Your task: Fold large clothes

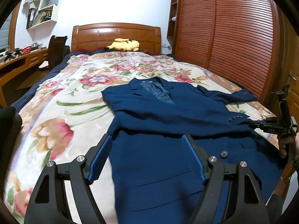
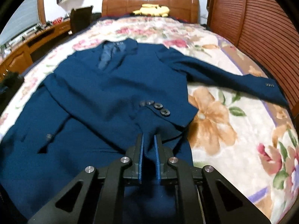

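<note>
Right gripper [image 2: 149,140] apparently pinches blue jacket [image 2: 104,85] fabric.

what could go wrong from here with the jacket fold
The right gripper pinches only a small ridge of the blue jacket near its edge, so the cloth could slip out when lifted. The left gripper hangs open over the hem, so that side may drag. The outstretched sleeve could trail and bunch.

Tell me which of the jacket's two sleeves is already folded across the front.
The sleeve with four dark cuff buttons, lying across the navy blue suit jacket just ahead of the right tool. The other sleeve stretches out over the floral blanket.
</note>
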`<act>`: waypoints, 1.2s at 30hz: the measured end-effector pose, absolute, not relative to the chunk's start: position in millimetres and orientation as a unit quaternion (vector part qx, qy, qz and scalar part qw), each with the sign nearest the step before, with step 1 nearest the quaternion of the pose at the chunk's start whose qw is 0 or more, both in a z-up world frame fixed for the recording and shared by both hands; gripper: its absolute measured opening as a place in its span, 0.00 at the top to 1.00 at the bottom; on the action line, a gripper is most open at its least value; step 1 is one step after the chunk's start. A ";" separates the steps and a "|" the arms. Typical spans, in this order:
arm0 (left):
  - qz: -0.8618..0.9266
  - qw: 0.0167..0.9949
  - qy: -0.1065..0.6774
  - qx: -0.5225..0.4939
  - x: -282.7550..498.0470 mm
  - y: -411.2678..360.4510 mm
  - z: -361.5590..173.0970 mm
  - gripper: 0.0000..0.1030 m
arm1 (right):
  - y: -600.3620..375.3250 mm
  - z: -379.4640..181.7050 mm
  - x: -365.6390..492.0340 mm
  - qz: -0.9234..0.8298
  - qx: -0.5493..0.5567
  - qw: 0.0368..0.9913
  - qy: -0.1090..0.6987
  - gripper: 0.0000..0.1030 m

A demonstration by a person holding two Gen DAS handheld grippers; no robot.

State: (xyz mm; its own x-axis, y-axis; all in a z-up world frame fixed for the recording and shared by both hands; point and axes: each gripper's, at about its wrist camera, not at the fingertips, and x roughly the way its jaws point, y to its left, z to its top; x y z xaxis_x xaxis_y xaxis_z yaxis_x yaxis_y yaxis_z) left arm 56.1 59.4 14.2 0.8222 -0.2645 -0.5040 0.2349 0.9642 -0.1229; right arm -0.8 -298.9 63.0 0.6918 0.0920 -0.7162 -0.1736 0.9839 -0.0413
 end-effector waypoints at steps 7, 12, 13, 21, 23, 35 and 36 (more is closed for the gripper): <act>-0.147 0.954 0.259 -0.029 51.7 39.4 20.5 0.25 | -295.1 62.5 -23.3 0.080 -0.075 0.916 0.385 0.90; -0.150 0.956 0.251 -0.032 50.4 25.8 23.0 0.25 | -301.4 71.0 -31.6 0.057 -0.082 0.922 0.375 0.84; -0.151 0.956 0.250 -0.032 50.6 23.6 22.9 0.25 | -302.2 72.3 -34.7 0.044 -0.088 0.921 0.376 0.84; -0.162 0.955 0.247 -0.014 57.8 -1.8 18.6 0.25 | -345.2 77.8 -22.4 -0.014 -0.076 0.928 0.364 0.61; -0.166 0.954 0.250 -0.014 59.9 -5.0 17.0 0.25 | -357.8 79.5 -14.5 -0.030 -0.069 0.932 0.355 0.43; -0.162 0.950 0.266 0.003 73.3 -25.3 5.5 0.25 | -444.4 64.0 70.5 -0.104 -0.004 0.932 0.348 0.36; -0.162 0.950 0.267 0.005 73.1 -26.8 4.6 0.25 | -448.2 64.0 76.3 -0.111 -0.001 0.931 0.348 0.36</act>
State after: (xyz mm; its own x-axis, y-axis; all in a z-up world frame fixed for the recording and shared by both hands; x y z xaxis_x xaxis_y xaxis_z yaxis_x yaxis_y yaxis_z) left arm 73.1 -26.8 4.6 0.8050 -0.3044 -0.5091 0.3102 0.9476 -0.0761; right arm 76.3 -448.2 64.0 0.7335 -0.2069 -0.6474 0.2049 0.9755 -0.0796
